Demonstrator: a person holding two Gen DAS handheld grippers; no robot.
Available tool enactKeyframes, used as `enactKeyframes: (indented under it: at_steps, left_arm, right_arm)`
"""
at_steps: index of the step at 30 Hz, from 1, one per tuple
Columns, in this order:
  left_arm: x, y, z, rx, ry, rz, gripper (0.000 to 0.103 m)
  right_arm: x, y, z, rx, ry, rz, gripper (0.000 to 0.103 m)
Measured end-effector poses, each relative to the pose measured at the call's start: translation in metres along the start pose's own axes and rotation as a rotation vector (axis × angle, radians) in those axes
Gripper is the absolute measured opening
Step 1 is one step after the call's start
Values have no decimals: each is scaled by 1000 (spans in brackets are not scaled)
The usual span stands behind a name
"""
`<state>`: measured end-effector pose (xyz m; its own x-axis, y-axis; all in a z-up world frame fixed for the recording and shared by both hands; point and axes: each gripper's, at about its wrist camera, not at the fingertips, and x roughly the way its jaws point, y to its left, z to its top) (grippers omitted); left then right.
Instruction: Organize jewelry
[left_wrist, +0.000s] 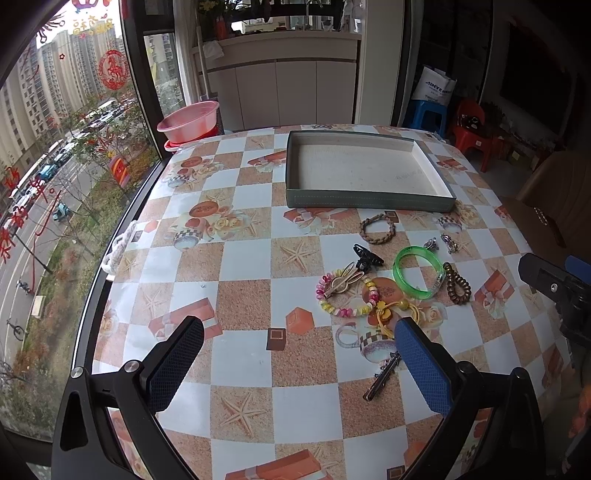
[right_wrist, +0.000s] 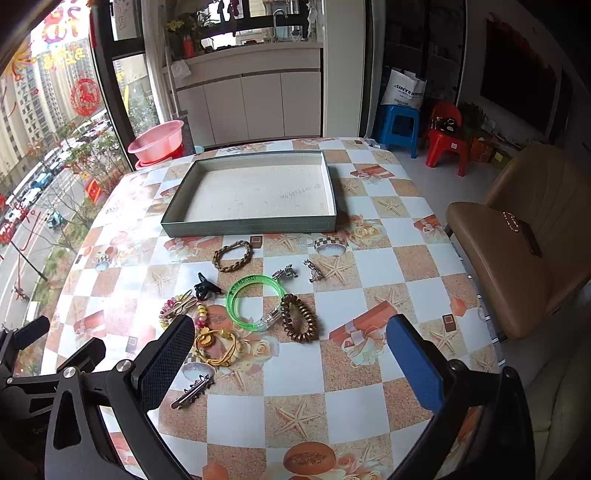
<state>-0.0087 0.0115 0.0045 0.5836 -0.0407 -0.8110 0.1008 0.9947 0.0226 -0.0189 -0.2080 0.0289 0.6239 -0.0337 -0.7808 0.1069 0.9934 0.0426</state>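
Observation:
A shallow grey-green tray (left_wrist: 369, 202) (right_wrist: 251, 226) stands empty at the far side of the table. In front of it lies scattered jewelry: a brown braided bracelet (left_wrist: 377, 229) (right_wrist: 232, 256), a green bangle (left_wrist: 417, 271) (right_wrist: 255, 302), a brown coil hair tie (left_wrist: 456, 284) (right_wrist: 299, 317), a black claw clip (left_wrist: 365, 258) (right_wrist: 205, 286), a colourful bead bracelet (left_wrist: 345, 293), a yellow hair tie (right_wrist: 216, 345), silver earrings (right_wrist: 312, 270) and a metal hair clip (left_wrist: 382, 376) (right_wrist: 192, 391). My left gripper (left_wrist: 299, 330) and right gripper (right_wrist: 291, 328) are both open and empty above the table.
The checkered tablecloth (left_wrist: 251, 258) covers the table. A pink basin (left_wrist: 188, 120) sits beyond the table's far left corner by the window. A tan chair (right_wrist: 517, 236) stands at the right. Blue and red stools (right_wrist: 443, 136) stand farther back.

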Motion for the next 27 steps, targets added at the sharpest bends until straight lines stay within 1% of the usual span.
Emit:
enactKeyframes:
  at_steps: [27]
  left_arm:
    - [0, -7, -4, 15, 10, -9, 103]
  right_arm:
    - [0, 0, -2, 1, 6, -5, 103]
